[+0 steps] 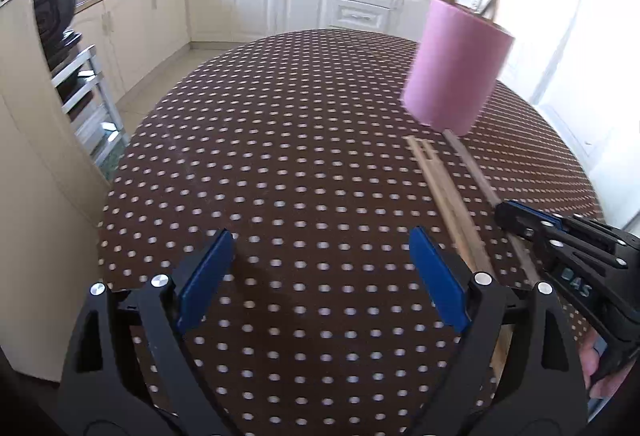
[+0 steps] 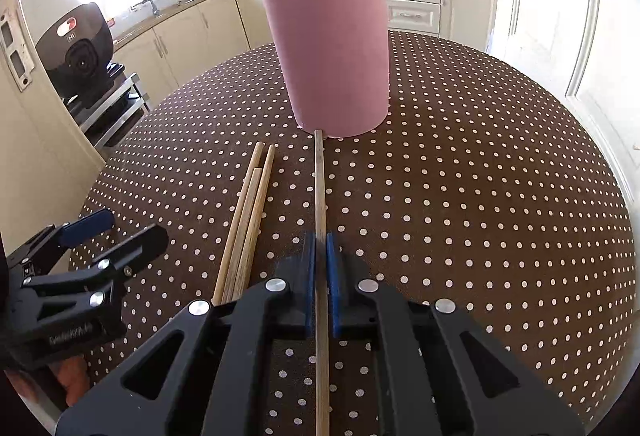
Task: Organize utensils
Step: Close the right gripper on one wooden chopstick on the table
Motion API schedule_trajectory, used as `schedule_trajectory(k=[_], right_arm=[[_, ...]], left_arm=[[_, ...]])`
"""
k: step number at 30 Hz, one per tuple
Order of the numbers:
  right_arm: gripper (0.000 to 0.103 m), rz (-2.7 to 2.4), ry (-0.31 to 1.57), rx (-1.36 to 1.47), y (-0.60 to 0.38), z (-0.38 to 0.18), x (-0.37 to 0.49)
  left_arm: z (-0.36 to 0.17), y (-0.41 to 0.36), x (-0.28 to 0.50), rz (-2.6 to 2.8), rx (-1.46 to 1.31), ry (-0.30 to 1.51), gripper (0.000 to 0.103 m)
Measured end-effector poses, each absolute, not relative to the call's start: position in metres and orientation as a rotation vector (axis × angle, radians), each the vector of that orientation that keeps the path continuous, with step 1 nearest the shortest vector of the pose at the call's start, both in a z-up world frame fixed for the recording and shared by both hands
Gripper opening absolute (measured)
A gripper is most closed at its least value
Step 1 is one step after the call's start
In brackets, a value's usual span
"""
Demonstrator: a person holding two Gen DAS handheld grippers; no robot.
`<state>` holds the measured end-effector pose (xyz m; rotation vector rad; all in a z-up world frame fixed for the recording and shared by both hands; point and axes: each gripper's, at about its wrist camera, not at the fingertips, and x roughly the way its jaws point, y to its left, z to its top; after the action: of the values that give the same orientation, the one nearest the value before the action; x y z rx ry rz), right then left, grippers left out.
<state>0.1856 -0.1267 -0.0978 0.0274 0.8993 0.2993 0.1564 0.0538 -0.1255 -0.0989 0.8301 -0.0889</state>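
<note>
Pick-up step: right gripper (image 2: 320, 260) is clamped tight on one chopstick (image 2: 319, 187) lying on the table (image 2: 480, 195), stick running straight ahead of the fingers with its far tip touching the pink cup (image 2: 332, 59). Next move likely needs a lift, then tipping the stick upright to drop it in the cup with the others. Three more chopsticks (image 2: 248, 220) lie just left of the fingers. Right gripper angles down at the table. Left gripper (image 1: 320, 276) hovers wide open, empty, also pitched down.
</note>
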Motion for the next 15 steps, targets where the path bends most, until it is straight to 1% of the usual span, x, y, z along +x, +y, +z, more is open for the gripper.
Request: schedule_trajectory(k=[15], right_arm=[[0.005,0.271,0.898,0.160,-0.157,-0.096,0.183]], left_arm=[[-0.127,0.015,0.171,-0.122,-0.023,0.887,0.089]])
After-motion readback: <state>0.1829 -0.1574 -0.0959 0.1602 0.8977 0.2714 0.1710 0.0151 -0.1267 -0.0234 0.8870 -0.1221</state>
